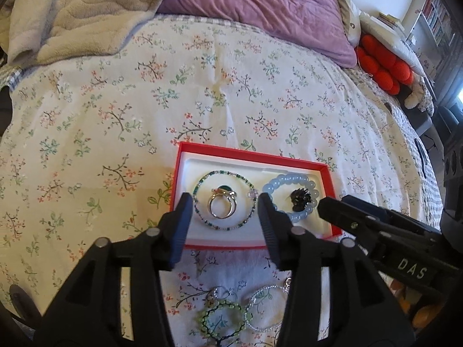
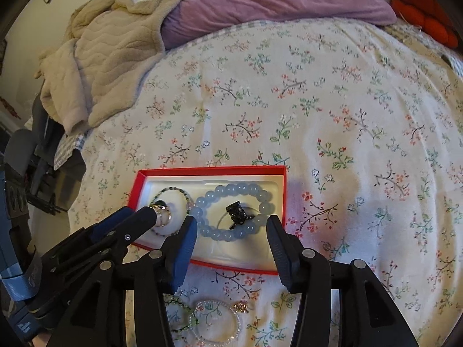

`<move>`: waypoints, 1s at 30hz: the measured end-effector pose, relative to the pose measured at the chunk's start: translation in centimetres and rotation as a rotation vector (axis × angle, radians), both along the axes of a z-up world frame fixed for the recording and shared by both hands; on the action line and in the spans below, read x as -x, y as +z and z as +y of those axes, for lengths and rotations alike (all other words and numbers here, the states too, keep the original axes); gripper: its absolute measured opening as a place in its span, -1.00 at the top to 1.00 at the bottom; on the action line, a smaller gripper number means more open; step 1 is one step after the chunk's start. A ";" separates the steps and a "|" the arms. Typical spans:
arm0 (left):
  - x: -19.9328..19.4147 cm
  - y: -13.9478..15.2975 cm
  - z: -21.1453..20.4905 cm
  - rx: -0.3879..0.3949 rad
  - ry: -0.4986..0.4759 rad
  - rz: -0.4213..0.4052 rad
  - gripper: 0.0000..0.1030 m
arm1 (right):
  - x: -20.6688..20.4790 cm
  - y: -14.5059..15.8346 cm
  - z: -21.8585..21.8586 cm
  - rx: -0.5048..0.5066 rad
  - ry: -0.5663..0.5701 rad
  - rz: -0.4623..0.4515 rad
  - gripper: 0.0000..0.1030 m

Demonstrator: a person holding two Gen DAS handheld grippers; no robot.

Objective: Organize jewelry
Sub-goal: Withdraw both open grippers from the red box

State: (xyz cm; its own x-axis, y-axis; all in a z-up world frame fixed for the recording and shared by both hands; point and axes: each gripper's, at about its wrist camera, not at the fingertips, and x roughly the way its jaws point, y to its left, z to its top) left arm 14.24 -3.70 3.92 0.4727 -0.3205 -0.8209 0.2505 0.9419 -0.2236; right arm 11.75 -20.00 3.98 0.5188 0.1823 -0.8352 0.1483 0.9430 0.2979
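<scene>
A red box (image 1: 249,156) with a white lining lies on the floral bedspread. In it are a thin green beaded bracelet (image 1: 202,180) around a silver ring with a green stone (image 1: 222,206), and a pale blue bead bracelet (image 1: 289,180) around a small black ornament (image 1: 301,199). My left gripper (image 1: 224,202) is open over the ring, empty. My right gripper (image 2: 231,225) is open over the blue bracelet (image 2: 231,189) and black ornament (image 2: 237,212), empty. A green bead bracelet (image 1: 221,318) and a clear bead bracelet (image 1: 266,309) lie on the bedspread in front of the box.
A purple pillow (image 1: 260,5) and a beige quilted blanket (image 1: 72,8) lie at the far end of the bed. A red knobbly cushion (image 1: 385,66) sits at the far right. The bed edge drops off on the left in the right wrist view (image 2: 58,190).
</scene>
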 end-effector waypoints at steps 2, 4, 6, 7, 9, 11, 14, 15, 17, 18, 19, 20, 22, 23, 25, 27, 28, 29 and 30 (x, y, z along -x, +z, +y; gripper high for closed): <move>0.5 0.4 0.2 -0.004 -0.002 -0.017 -0.21 | 0.5 0.4 -0.1 0.004 -0.003 -0.009 0.00; 1.0 0.8 0.4 -0.011 -0.005 -0.030 -0.44 | 0.9 0.7 -0.2 0.008 -0.008 -0.013 -0.08; 1.5 1.1 0.6 -0.028 -0.005 -0.043 -0.55 | 1.4 0.9 -0.4 0.016 -0.014 -0.014 -0.19; 1.8 1.1 0.6 -0.037 -0.006 -0.046 -0.57 | 1.6 0.9 -0.5 0.017 -0.017 -0.014 -0.25; 2.2 1.0 0.8 -0.059 -0.004 -0.039 -0.59 | 2.2 1.1 -0.7 0.023 -0.026 -0.015 -0.31; 2.6 0.6 1.2 -0.077 0.003 -0.018 -0.60 | 2.7 1.2 -0.8 0.034 -0.029 -0.016 -0.39; 3.3 0.2 1.7 -0.094 0.008 0.008 -0.61 | 3.5 1.3 -0.9 0.063 -0.028 -0.013 -0.55; 3.6 0.1 1.8 -0.099 0.005 0.013 -0.62 | 3.8 1.2 -0.8 0.069 -0.024 -0.008 -0.61; 4.0 0.1 1.9 -0.108 -0.002 0.017 -0.66 | 4.3 0.9 -0.9 0.070 -0.018 0.012 -0.63; 4.3 0.0 2.0 -0.114 -0.008 0.020 -0.69 | 4.6 0.7 -0.9 0.068 -0.014 0.020 -0.63; 4.6 0.0 2.1 -0.119 -0.012 0.022 -0.71 | 4.9 0.5 -1.0 0.067 -0.012 0.029 -0.63; 4.8 -0.1 2.2 -0.123 -0.015 0.026 -0.72 | 5.2 0.4 -1.0 0.068 -0.011 0.037 -0.64; 5.3 -0.3 2.5 -0.128 -0.021 0.039 -0.74 | 5.7 0.2 -1.0 0.078 -0.013 0.047 -0.64; 5.5 -0.4 2.7 -0.130 -0.024 0.049 -0.74 | 6.0 0.1 -1.1 0.087 -0.013 0.052 -0.64; 5.9 -0.8 3.0 -0.132 -0.031 0.075 -0.75 | 6.5 -0.1 -1.2 0.101 -0.016 0.064 -0.64; 6.2 -1.3 3.4 -0.136 -0.032 0.101 -0.75 | 7.0 -0.4 -1.4 0.100 -0.019 0.080 -0.64; 6.4 -1.5 3.5 -0.138 -0.032 0.112 -0.75 | 7.2 -0.5 -1.4 0.098 -0.021 0.087 -0.64; 6.6 -1.7 3.8 -0.140 -0.031 0.124 -0.75 | 7.4 -0.7 -1.5 0.098 -0.021 0.095 -0.64; 6.7 -1.9 3.9 -0.142 -0.030 0.132 -0.75 | 7.6 -0.9 -1.6 0.101 -0.022 0.106 -0.64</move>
State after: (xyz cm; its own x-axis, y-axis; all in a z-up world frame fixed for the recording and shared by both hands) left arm 7.50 0.23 1.98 0.3504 -0.2089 -0.9130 0.2560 0.9591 -0.1212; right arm 4.14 -21.56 3.04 0.4297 0.0844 -0.8990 0.1945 0.9636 0.1834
